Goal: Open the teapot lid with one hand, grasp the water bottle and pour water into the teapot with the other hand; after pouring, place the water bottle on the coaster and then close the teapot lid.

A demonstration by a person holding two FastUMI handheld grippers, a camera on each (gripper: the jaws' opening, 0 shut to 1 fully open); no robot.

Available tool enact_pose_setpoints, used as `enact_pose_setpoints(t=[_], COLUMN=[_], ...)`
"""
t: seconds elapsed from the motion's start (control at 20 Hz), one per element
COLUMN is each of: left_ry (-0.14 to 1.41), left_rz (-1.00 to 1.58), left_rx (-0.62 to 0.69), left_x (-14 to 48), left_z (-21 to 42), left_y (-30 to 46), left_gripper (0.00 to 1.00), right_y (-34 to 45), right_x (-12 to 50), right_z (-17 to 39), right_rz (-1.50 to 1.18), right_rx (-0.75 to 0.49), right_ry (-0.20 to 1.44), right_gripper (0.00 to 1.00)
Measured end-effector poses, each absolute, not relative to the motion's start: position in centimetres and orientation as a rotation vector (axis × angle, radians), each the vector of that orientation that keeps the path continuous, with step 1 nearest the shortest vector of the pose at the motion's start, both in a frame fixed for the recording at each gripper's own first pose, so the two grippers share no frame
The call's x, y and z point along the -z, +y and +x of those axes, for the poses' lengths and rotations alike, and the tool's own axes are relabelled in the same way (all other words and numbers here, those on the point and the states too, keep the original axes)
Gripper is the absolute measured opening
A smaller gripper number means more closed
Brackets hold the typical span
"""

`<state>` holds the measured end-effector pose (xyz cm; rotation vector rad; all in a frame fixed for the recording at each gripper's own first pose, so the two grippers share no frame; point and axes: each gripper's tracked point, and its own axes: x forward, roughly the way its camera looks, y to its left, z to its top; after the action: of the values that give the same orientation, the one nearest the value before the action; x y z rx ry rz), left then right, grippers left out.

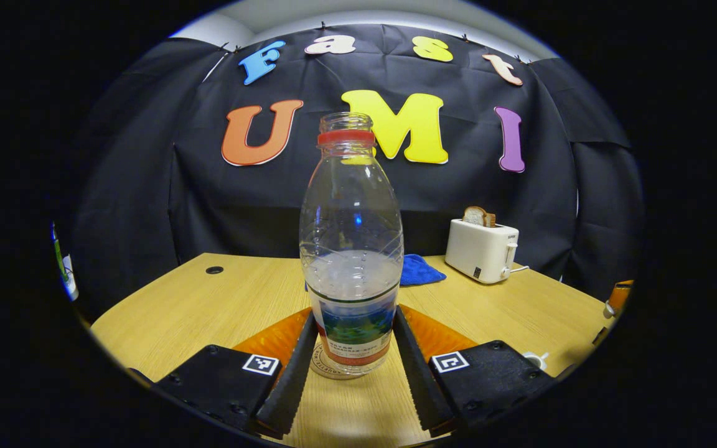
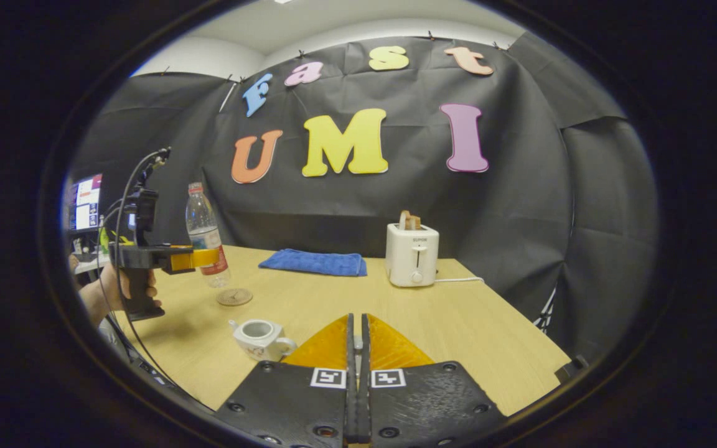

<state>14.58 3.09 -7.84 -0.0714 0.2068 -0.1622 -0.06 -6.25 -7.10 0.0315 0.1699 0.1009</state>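
A clear water bottle (image 1: 351,249), uncapped with a red neck ring and about half full, stands upright between my left gripper's (image 1: 356,318) fingers, which press on its label from both sides. Its base sits at a round coaster (image 1: 322,368); whether it rests on it I cannot tell. In the right gripper view a hand holds that left gripper (image 2: 204,258) with the bottle (image 2: 205,233) just over the coaster (image 2: 234,297). The white teapot (image 2: 260,336) stands lidless in front of it. My right gripper (image 2: 356,318) is shut, with a small pale piece, apparently the lid's knob, pinched in the slit.
A white toaster (image 2: 412,255) with bread in it stands at the back right of the wooden table (image 2: 470,323), its cord trailing right. A folded blue cloth (image 2: 313,262) lies at the back middle. A monitor (image 2: 84,202) stands beyond the table's left edge.
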Motion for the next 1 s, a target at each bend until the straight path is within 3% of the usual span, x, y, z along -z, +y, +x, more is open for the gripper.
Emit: enact_pose_setpoints(t=[0.8,0.9,0.95,1.0], left_ry=[0.337,0.358,0.364,0.367], left_rz=[-0.036,-0.031,-0.033,-0.034], left_rx=[0.123,0.132,0.133,0.134], left_x=[13.3,13.9,14.0,14.1], left_z=[18.0,17.9,17.8,17.8], left_y=[3.9,3.8,3.7,3.6], left_gripper=[0.78,0.82,0.9,0.93], right_y=[-7.0,-6.8,-6.8,-6.8], right_x=[8.3,8.4,8.4,8.4], right_z=[0.4,0.4,0.4,0.4], right_rz=[0.019,0.018,0.017,0.017], right_rx=[-0.073,-0.077,-0.078,-0.079], right_ry=[0.2,0.2,0.199,0.199], right_gripper=[0.0,0.0,0.0,0.0])
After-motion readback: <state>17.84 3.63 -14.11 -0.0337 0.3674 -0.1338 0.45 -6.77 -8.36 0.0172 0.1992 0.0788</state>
